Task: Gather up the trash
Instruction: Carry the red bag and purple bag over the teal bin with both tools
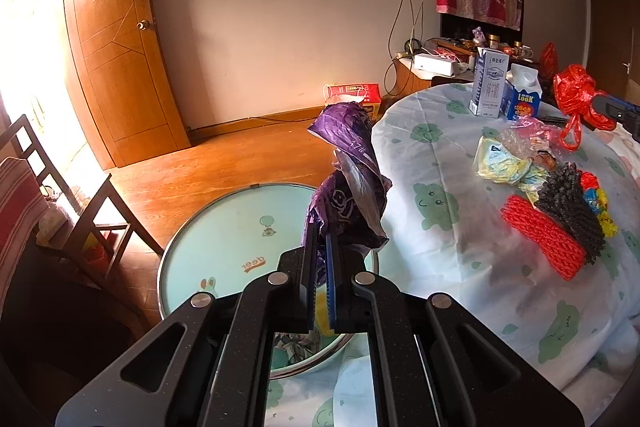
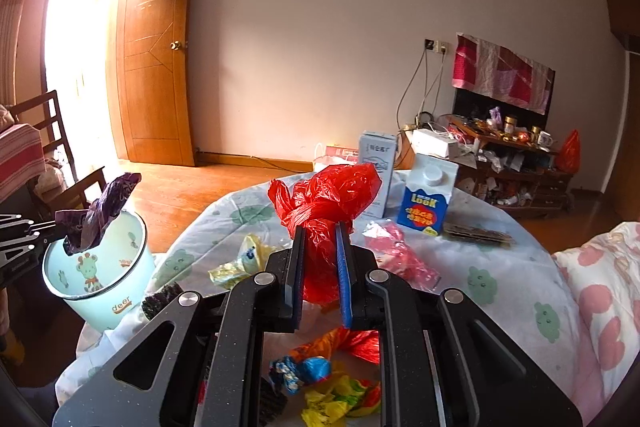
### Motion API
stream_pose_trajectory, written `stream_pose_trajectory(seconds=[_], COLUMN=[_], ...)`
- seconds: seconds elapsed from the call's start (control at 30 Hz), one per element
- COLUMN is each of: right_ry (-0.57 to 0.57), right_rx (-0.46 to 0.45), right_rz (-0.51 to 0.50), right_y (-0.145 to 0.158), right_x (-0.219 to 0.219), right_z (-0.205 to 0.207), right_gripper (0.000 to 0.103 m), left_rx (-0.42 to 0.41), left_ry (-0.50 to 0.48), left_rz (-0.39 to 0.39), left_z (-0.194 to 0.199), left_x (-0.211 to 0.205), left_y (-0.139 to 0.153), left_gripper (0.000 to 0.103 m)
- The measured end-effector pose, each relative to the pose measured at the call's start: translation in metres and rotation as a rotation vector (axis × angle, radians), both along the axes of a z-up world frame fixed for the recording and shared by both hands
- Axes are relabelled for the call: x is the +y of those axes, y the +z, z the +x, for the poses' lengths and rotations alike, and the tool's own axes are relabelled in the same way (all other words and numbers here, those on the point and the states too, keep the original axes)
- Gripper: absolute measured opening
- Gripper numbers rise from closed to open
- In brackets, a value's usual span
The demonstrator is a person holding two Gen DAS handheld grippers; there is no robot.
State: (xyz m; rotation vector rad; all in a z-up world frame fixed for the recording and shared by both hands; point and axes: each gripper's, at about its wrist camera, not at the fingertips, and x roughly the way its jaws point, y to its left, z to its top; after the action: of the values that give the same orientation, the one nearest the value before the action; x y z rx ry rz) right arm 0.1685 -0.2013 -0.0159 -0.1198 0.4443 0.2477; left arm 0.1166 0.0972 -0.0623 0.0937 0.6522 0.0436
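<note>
Crumpled purple wrapper [image 1: 348, 183] sticks up at centre frame, pinched at its lower end, right over the pale green "deer" trash bin [image 1: 208, 247] in the lower middle. Knotted red plastic bag [image 2: 324, 211] sits upright mid-frame in the right view. Orange foam net [image 1: 540, 239], black foam net [image 1: 572, 207] and yellow wrapper [image 1: 504, 163] lie on the tabletop [image 1: 460, 259], right side.

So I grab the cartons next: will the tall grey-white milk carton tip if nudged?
Probably. The tall grey-white milk carton stands upright on a narrow base, on soft, wrinkled cloth. As trash it is likely empty and light, so it should topple rather than slide.
</note>
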Motion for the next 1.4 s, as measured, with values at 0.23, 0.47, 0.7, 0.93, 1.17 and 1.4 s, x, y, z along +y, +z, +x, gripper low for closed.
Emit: stream_pose_trajectory(seconds=[0.23, 0.47, 0.7, 0.93, 1.17, 1.4], right_ry=[0.061, 0.127, 0.185, 0.236, 0.288, 0.343], right_rx=[0.008, 0.018, 0.035, 0.043, 0.053, 0.052], right_rz=[-0.022, -0.046, -0.072, -0.094, -0.125, -0.144], right_y=[-0.003, -0.007, -0.014, -0.023, -0.031, -0.037], right_x=[0.033, 0.071, 0.103, 0.128, 0.152, 0.175], right_z=[0.012, 0.022, 0.029, 0.031, 0.034, 0.037], right_gripper=[0.015, 0.015, 0.015, 0.015, 0.015, 0.015], left_rx=[0.007, 0.018, 0.032, 0.049, 0.061, 0.066], left_ry=[0.041, 0.078, 0.109, 0.143, 0.166, 0.195], left_rz=[0.016, 0.029, 0.043, 0.046, 0.055, 0.064], left_z=[-0.004, -0.009, -0.010, -0.011, -0.014, -0.014], left_x=[0.018, 0.036, 0.051, 0.067, 0.077, 0.090], left_y=[-0.001, -0.004, -0.008, -0.012, -0.016, -0.017], left_gripper=[0.003, 0.003, 0.003, 0.003, 0.003, 0.003])
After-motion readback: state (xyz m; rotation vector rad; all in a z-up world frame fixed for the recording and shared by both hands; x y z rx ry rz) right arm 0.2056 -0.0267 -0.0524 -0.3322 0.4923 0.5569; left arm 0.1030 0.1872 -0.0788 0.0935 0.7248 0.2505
